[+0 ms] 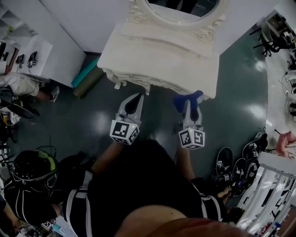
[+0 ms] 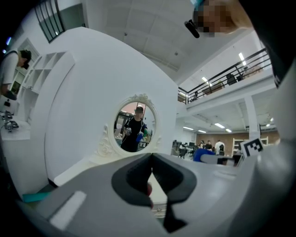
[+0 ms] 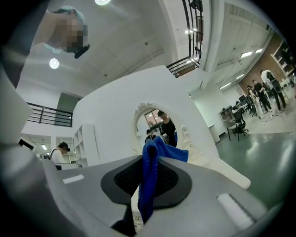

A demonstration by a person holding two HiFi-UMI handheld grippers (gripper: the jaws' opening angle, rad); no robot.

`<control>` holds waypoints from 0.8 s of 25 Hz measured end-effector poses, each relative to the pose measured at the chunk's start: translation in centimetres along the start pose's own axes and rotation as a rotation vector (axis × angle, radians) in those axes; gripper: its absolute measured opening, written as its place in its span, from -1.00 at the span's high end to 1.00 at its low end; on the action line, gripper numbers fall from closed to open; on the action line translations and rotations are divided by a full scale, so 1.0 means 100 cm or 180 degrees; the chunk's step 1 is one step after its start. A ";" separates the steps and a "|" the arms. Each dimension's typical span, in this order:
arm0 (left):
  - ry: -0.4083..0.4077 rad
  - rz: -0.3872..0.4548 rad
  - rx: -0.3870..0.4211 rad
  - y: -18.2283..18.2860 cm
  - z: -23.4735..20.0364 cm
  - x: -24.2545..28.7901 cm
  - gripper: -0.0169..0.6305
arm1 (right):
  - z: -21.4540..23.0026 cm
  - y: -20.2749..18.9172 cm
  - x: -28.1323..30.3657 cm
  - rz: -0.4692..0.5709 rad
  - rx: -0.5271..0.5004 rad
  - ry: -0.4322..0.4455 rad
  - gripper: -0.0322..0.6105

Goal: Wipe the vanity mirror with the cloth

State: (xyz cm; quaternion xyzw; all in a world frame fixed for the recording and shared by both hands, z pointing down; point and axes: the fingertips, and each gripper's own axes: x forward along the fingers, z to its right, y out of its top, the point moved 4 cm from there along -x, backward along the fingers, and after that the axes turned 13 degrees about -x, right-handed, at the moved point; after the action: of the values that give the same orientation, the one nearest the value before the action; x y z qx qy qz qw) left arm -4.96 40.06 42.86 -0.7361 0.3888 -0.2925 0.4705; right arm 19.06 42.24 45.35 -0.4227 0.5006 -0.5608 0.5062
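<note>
Cloth [image 1: 187,100], a single blue one, is pinched in the right tongs [image 1: 190,110]. The right gripper view shows both jaws closed on it, with one fold standing up above the jaws and a tail hanging down below them. From the head view the cloth sits over the front edge of the white tabletop [image 1: 157,51], at its right-hand end. Whether it touches that edge cannot be told.

One vanity mirror [image 1: 180,7], oval in a carved white frame, stands at the back of the tabletop, well apart from the cloth. Each gripper view faces it, and its glass reflects a person in black.

The left tongs [image 1: 135,98] hover just before the front edge of the tabletop, left of the right pair. In the left gripper view their two dark pads [image 2: 134,178] meet at the tips with nothing gripped between them.

Two rolled mats [image 1: 88,76], one teal and one olive, lie on the dark floor [image 1: 92,120] beside the vanity's left end. Several dark shoes [image 1: 233,169] stand on the floor at the right, and one person in a dark cap [image 1: 30,169] sits at lower left.
</note>
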 end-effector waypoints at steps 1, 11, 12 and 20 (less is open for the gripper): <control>0.0003 0.0011 -0.0001 0.003 -0.005 0.004 0.91 | -0.002 -0.001 0.006 -0.0005 -0.0001 -0.0003 0.76; -0.0193 0.0119 -0.0023 0.037 -0.070 0.082 0.91 | -0.007 -0.006 0.090 0.0043 -0.0114 -0.0212 0.76; -0.0229 0.0125 -0.0007 0.042 -0.075 0.090 0.91 | -0.008 -0.007 0.100 0.0038 -0.0117 -0.0238 0.76; -0.0535 0.0070 0.0081 0.071 -0.114 0.142 0.91 | -0.019 -0.009 0.160 0.0060 -0.0071 -0.0453 0.76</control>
State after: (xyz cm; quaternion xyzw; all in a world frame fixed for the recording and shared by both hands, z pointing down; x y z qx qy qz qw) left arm -8.68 20.90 41.64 -0.7477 0.3522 -0.2294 0.5141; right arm 15.00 26.67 45.50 -0.4623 0.4735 -0.5189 0.5411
